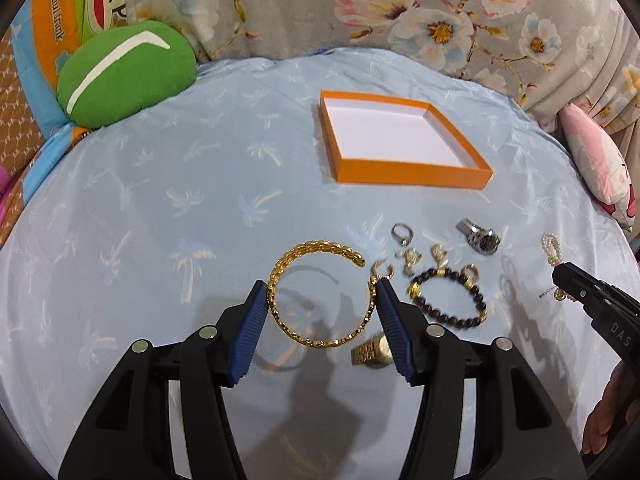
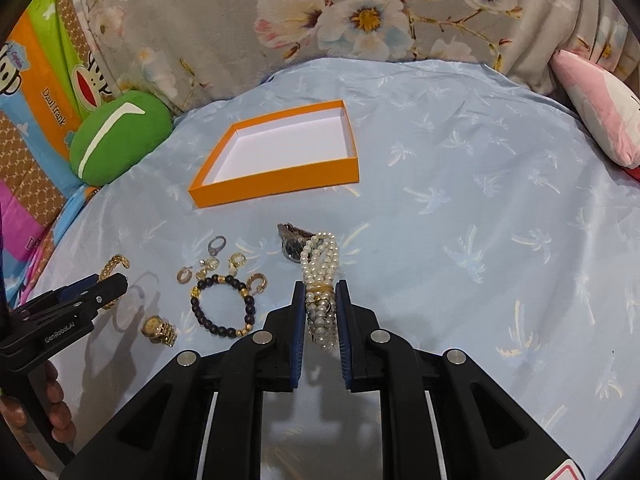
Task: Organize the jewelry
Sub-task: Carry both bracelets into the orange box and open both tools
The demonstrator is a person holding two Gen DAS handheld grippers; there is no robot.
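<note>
A pale blue sheet with palm prints covers the bed. A green cushion lies at its far left edge, a pink pillow at the right, floral fabric behind.

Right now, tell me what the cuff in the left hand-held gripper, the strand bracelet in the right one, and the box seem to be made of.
Gold cuff: gold-toned metal, seemingly; shiny woven links, rigid open ring.
Pearl bracelet: strands of glossy white beads, pearl or imitation, with a gold clasp.
Orange box: probably cardboard; matte orange walls, white inside.
</note>
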